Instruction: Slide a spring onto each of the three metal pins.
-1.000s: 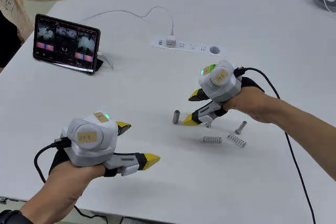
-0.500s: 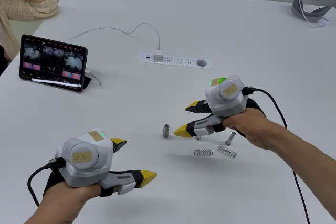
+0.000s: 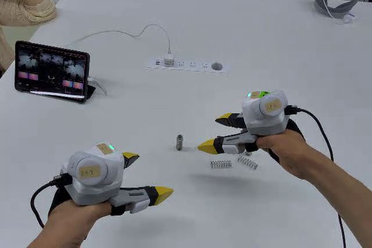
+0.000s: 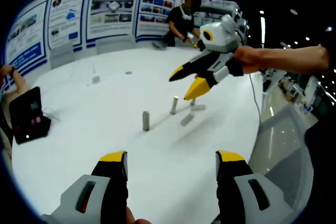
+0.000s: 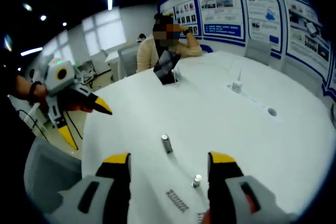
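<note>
**Operator:** How are my grippers?

**Observer:** Your left gripper [image 3: 148, 173] is low over the near part of the table [image 3: 279, 45]. Its jaws are wide apart and nothing is between them. Your right gripper [image 3: 213, 132] is released and empty too. It hangs above the table, and its yellow tips point to your left.

**Operator:** Where are the pins and the springs?

**Observer:** One pin [image 3: 179, 142] stands upright just to the left of your right gripper's lower tip, not touching it. In your right gripper view a second pin [image 5: 197, 180] stands closer to you. It appears between your jaws, but it is down on the table. A spring [image 3: 221, 164] and a second spring [image 3: 247, 162] lie flat on the table, side by side, below your right gripper. I cannot tell if the first pin already wears a spring, because it is too small to see.

**Operator:** What else is there?

**Observer:** A tablet [image 3: 52, 71] stands at the far left with its screen lit. A power strip [image 3: 186, 65] lies beyond the pins, with a white plug and a cable in it.
</note>
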Demonstrator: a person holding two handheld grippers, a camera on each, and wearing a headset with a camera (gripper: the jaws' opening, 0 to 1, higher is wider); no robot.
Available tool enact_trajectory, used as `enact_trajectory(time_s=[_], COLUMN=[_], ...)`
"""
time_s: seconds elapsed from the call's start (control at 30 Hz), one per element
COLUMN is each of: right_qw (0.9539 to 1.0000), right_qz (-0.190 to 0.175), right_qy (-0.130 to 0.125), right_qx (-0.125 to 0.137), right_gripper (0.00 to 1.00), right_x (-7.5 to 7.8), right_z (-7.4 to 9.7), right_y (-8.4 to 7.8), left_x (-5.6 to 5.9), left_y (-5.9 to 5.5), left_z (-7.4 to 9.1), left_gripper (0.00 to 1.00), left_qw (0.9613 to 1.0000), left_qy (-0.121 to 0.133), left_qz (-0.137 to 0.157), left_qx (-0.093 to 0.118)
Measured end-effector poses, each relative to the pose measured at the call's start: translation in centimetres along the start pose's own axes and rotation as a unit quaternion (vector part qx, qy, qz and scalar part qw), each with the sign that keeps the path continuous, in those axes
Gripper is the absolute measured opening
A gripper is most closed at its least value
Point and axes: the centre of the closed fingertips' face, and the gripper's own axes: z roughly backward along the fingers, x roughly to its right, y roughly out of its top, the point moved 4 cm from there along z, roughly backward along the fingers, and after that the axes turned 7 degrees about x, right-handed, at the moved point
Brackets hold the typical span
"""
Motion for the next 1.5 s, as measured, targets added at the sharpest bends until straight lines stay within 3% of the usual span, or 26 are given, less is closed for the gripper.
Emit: enact_trajectory(time_s=[0.37,0.83,1.5], right_qw=[0.9991,0.9956,0.9916], right_qz=[-0.023,-0.052,-0.085], right_qy=[-0.030,-0.069,-0.091], right_qx=[0.016,0.037,0.035], right_gripper=[0.65,0.69,0.73], right_x=[-0.4,-0.7,-1.4], right_z=[2.5,5.7,8.3], right_y=[-1.4,-2.7,-5.7], left_x=[0.4,1.0,1.7], left_y=[-0.2,0.5,1.2], left_z=[-0.7,-2.4,-4.5], left_gripper=[0.70,0.70,0.70], left_qw=[0.9999,0.9993,0.9982], left_qy=[-0.011,-0.030,-0.050], left_qz=[-0.005,-0.017,-0.028], left_qx=[-0.009,-0.012,-0.018])
